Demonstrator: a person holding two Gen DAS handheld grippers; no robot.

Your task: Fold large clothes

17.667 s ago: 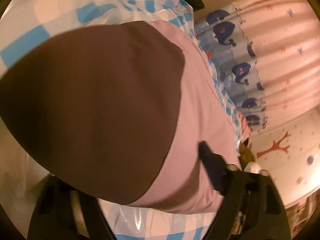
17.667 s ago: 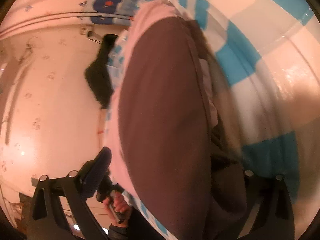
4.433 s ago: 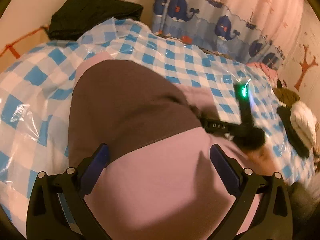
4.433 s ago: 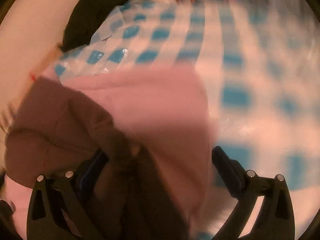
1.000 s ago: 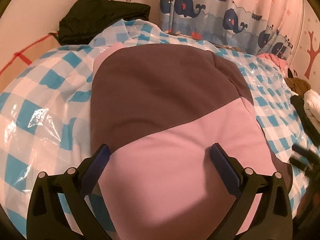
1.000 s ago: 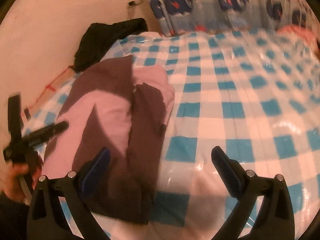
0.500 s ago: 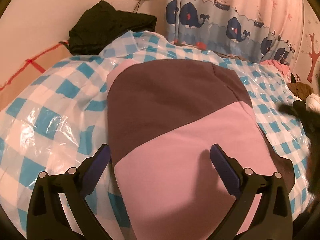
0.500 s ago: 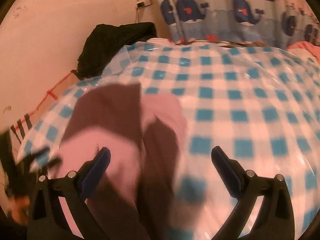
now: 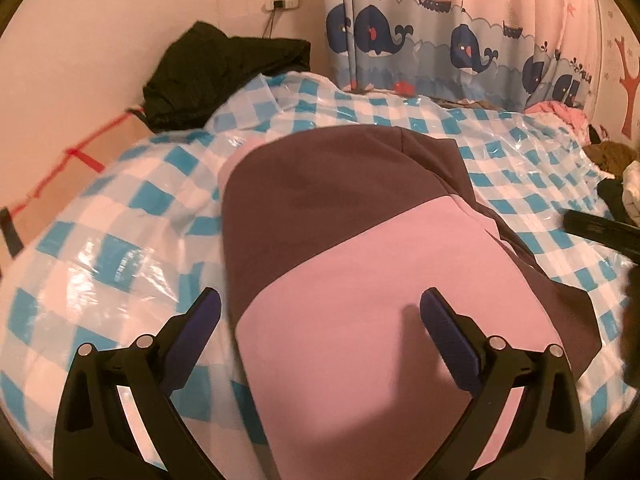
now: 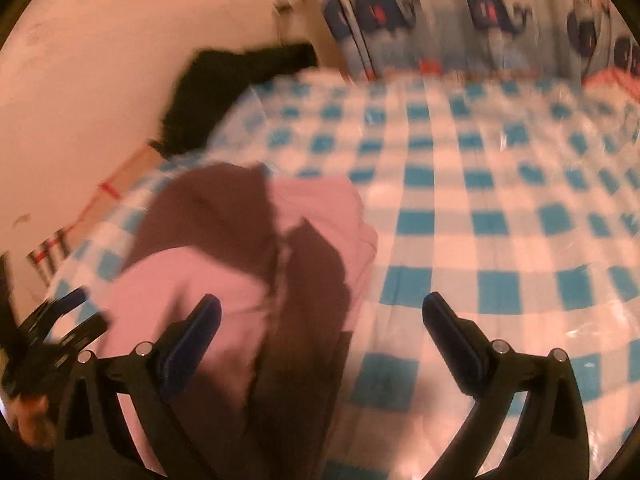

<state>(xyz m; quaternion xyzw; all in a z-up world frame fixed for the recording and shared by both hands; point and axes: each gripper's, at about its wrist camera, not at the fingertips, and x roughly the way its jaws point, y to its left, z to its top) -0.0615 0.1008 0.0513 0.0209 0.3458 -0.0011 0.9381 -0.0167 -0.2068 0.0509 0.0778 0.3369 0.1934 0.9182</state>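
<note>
A brown and pink garment (image 9: 360,248) lies folded on a bed with a blue and white checked cover (image 9: 120,232). My left gripper (image 9: 320,320) is open and empty, held above the garment's pink near part. In the right wrist view the same garment (image 10: 248,264) lies at the left of the bed, with its sleeve edges showing. My right gripper (image 10: 320,324) is open and empty above the garment's right edge. The left gripper and the hand that holds it show blurred at the left edge of the right wrist view (image 10: 52,328).
A black garment (image 9: 216,76) is heaped at the far corner by the wall. A whale-print curtain (image 9: 440,40) hangs behind the bed. More clothes (image 9: 616,168) lie at the right edge. The checked cover (image 10: 500,220) stretches bare to the garment's right.
Both grippers have pulled back and away from the garment, which now lies released on the bed. The right wrist view is blurred with motion.
</note>
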